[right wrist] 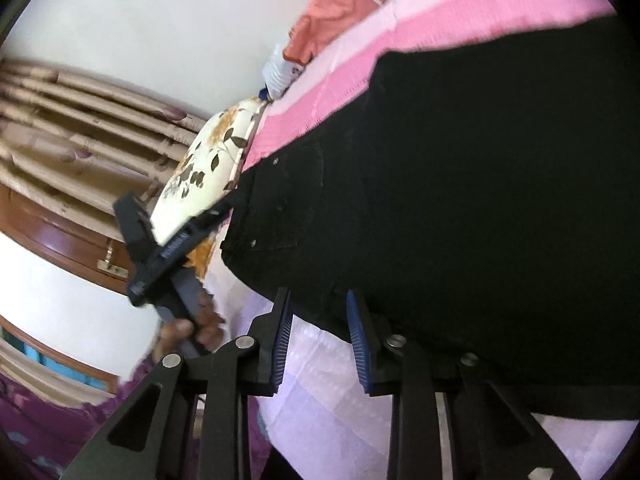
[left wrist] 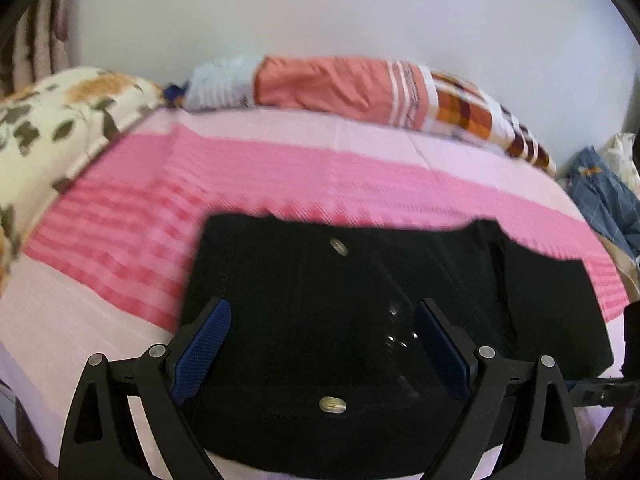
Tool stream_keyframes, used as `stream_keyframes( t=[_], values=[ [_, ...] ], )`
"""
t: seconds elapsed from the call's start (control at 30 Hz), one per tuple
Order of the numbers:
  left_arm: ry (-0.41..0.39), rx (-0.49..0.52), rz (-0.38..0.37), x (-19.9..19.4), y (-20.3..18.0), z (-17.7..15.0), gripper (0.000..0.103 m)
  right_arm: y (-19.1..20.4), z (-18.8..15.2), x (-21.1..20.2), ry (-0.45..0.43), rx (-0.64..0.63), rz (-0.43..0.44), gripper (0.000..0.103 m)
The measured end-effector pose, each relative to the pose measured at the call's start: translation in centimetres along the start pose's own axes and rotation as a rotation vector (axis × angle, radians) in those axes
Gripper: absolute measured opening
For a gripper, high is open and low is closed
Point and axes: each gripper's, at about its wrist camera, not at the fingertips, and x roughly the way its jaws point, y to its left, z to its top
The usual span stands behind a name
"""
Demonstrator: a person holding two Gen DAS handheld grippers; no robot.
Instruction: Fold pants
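Note:
Black pants point(left wrist: 320, 276) lie folded and flat on the pink striped bed sheet point(left wrist: 280, 168). My left gripper point(left wrist: 323, 308) hovers over them with its blue pads wide apart, open, nothing between them. In the right wrist view the pants point(right wrist: 480, 200) fill the right side. My right gripper point(right wrist: 319, 298) is at their near edge, its fingers a narrow gap apart. The cloth's edge sits just between the tips, and the pads do not press it. The left gripper point(right wrist: 160, 256) shows there too, held by a hand point(right wrist: 188, 328) beyond the pants' corner.
A floral pillow point(left wrist: 60, 120) lies at the bed's left, and an orange and checked pillow point(left wrist: 328, 84) lies along the white wall. Blue cloth point(left wrist: 604, 196) is heaped off the right side. Beige curtains point(right wrist: 80, 120) and a wooden frame point(right wrist: 60, 240) stand behind the floral pillow point(right wrist: 200, 176).

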Motion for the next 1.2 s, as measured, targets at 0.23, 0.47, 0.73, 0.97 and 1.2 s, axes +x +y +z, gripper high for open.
stream_keyframes(
  t=[0.23, 0.47, 0.73, 0.97, 1.2],
  values=[
    [0.15, -0.038, -0.143, 0.8, 7.8, 2.8, 0.093, -0.1, 0.0, 0.0, -0.012, 0.014, -0.01, 0.03],
    [0.313, -0.07, -0.352, 4.1, 11.5, 2.4, 0.093, -0.5, -0.1, -0.3, -0.014, 0.056, -0.017, 0.035],
    [0.511, 0.037, -0.571, 6.7, 11.3, 2.3, 0.093, -0.5, 0.0, -0.1, -0.007, 0.081, -0.052, 0.037],
    [0.552, -0.001, -0.726, 8.2, 13.3, 3.8, 0.103, -0.5, 0.1, 0.1, 0.003, 0.108, -0.079, 0.041],
    [0.598, -0.027, -0.833, 9.1, 13.8, 4.3, 0.103, -0.2, 0.3, 0.6, 0.006, 0.128, -0.127, 0.045]
  ],
)
